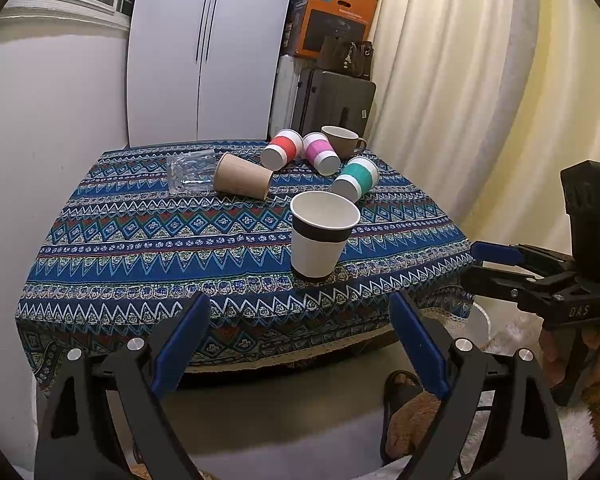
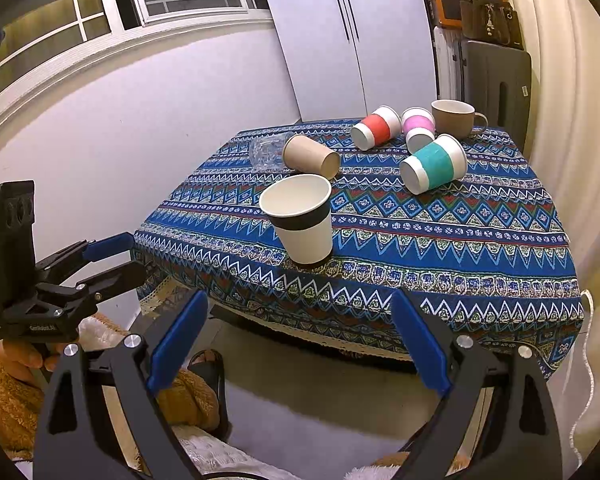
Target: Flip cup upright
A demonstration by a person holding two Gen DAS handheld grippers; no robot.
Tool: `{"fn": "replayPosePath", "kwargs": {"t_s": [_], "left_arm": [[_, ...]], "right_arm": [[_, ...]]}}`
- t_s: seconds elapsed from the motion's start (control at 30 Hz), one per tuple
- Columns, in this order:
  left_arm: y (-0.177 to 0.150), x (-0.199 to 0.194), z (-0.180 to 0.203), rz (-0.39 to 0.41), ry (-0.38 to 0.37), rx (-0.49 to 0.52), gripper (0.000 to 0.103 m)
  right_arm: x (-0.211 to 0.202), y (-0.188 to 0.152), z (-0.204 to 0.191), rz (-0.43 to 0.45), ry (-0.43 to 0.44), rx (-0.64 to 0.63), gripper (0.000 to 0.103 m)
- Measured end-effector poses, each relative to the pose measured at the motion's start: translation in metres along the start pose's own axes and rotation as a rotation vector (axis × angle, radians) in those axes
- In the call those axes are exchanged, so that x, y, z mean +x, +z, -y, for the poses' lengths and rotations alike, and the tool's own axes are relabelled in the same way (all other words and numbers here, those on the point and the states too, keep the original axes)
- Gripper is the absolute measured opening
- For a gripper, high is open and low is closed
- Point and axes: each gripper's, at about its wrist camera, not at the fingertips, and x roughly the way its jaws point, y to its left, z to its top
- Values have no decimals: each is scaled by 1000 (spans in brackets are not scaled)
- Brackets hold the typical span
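Four paper cups are lying tipped on the patterned bench [image 1: 140,240]: plain brown cup [image 1: 242,176], red-banded cup [image 1: 281,149], pink-banded cup [image 1: 321,153], teal-banded cup [image 1: 356,178]. Nearer, the white black-banded paper cup [image 1: 322,234] is standing upright. Left tool [image 1: 300,344] and right tool [image 2: 298,340] are hovering released, off the bench.

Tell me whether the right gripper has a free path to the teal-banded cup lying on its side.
Probably yes. The right gripper is open and off the table's near edge; the teal-banded cup lies right of the upright white cup, with bare cloth before it.
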Motion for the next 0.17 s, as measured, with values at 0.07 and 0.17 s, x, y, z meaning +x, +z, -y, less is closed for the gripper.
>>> {"fn": "replayPosePath", "kwargs": {"t_s": [0.07, 0.17], "left_arm": [[0, 0, -1, 1, -1, 1, 89], [0, 1, -1, 0, 0, 2, 89]], "right_arm": [[0, 0, 0, -1, 1, -1, 92], [0, 0, 0, -2, 2, -1, 92]]}}
